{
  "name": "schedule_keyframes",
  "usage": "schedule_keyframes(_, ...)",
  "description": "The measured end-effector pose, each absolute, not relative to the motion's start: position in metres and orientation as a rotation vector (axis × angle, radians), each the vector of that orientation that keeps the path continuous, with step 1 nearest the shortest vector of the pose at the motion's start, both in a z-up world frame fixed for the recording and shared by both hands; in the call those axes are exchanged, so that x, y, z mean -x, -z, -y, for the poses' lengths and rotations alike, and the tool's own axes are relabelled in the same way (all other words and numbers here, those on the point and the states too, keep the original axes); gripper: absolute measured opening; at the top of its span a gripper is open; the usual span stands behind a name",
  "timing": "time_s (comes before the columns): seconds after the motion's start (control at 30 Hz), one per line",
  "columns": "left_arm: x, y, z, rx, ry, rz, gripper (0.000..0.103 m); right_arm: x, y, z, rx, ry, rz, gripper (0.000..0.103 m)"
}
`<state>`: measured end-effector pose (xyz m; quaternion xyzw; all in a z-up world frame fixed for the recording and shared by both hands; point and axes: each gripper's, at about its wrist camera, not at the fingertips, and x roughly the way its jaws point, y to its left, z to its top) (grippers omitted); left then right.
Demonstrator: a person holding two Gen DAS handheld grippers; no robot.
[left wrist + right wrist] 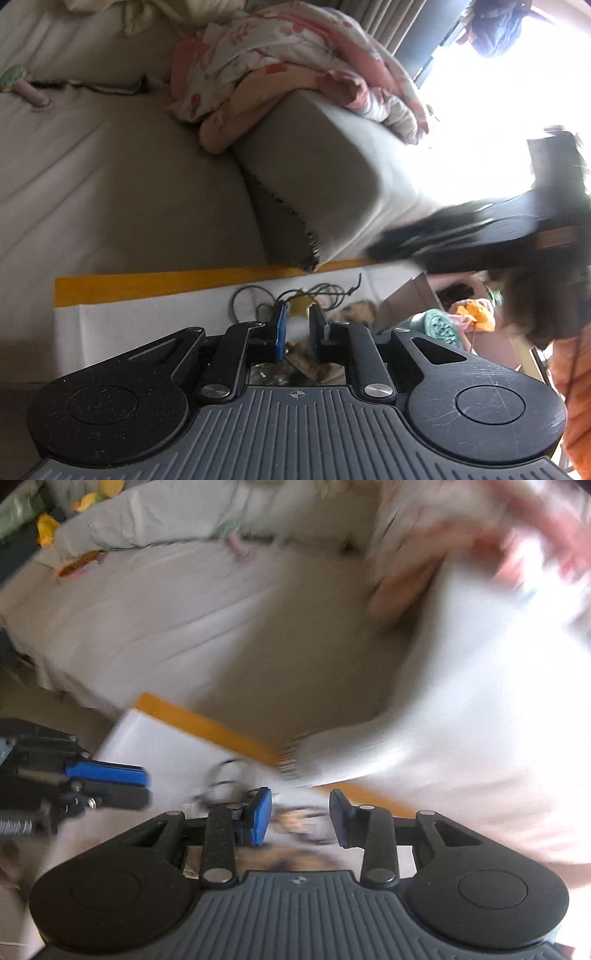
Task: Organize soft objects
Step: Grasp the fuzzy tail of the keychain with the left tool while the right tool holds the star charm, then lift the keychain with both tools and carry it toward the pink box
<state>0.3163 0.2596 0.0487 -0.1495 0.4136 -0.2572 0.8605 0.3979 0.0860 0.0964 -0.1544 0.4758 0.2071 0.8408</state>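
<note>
- Left wrist view: your left gripper [298, 328] hangs over the white box [147, 317] with the yellow band, jaws drawn close with nothing between them. The folded grey blanket [325, 177] lies on the bed [92, 177], its stitched corner overhanging the box; the floral quilt [280, 66] is bunched behind it. Your right gripper [480, 236] shows as a dark blur at the blanket's near edge.
- Right wrist view: your right gripper [300, 818] holds its jaws partly apart, empty, just below the blurred blanket [461, 709].
</note>
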Motion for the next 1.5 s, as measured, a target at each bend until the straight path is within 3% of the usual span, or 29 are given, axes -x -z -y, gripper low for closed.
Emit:
schedule_keyframes(0.13, -0.334, -0.055, -0.241, 0.233, 0.576, -0.913, 0.015, -0.387, -0.111, -0.072, 0.312, -0.468, -1.025, 0.034)
schedule_keyframes(0.3, -0.344, -0.078, -0.175, -0.151, 0.677, -1.016, 0.015, -0.376, -0.124, -0.061, 0.239, -0.514, -0.993, 0.034)
schedule_keyframes(0.47, -0.347, -0.052, -0.106, -0.48, 0.681, -1.166, 0.015, -0.373, -0.123, -0.034, 0.165, -0.518, -0.953, 0.034)
schedule_keyframes(0.63, -0.352, -0.027, -0.066, -0.668, 0.651, -1.235, 0.024, -0.368, -0.112, 0.002, 0.123, -0.507, -0.946, 0.034)
schedule_keyframes(0.7, -0.354, -0.02, -0.058, -0.735, 0.623, -1.232, 0.032, -0.366, -0.108, 0.014, 0.109, -0.503, -0.946, 0.034)
schedule_keyframes(0.8, -0.361, -0.021, -0.06, -0.724, 0.624, -1.254, 0.034, -0.363, -0.102, 0.028, 0.092, -0.508, -0.948, 0.034)
schedule_keyframes(0.93, -0.368, -0.022, -0.072, -0.722, 0.584, -1.272, 0.047, -0.36, -0.098, 0.039, 0.093, -0.504, -0.926, 0.034)
schedule_keyframes(1.03, -0.371, -0.022, -0.078, -0.709, 0.581, -1.299, 0.044, -0.36, -0.096, 0.043, 0.071, -0.519, -0.927, 0.034)
schedule_keyframes(1.1, -0.374, -0.023, -0.071, -0.691, 0.637, -1.317, 0.027, -0.36, -0.095, 0.045, 0.065, -0.527, -0.927, 0.034)
schedule_keyframes(1.17, -0.372, -0.02, -0.065, -0.689, 0.691, -1.349, 0.038, -0.361, -0.094, 0.046, 0.059, -0.53, -0.927, 0.034)
schedule_keyframes(1.37, -0.384, -0.022, -0.067, -0.639, 0.662, -1.389, 0.038, -0.36, -0.095, 0.046, 0.057, -0.529, -0.904, 0.034)
schedule_keyframes(1.47, -0.391, -0.025, -0.076, -0.608, 0.657, -1.389, 0.034, -0.356, -0.098, 0.048, 0.037, -0.505, -0.862, 0.034)
schedule_keyframes(1.5, -0.393, -0.025, -0.08, -0.589, 0.641, -1.382, 0.023, -0.356, -0.099, 0.049, 0.031, -0.493, -0.85, 0.035)
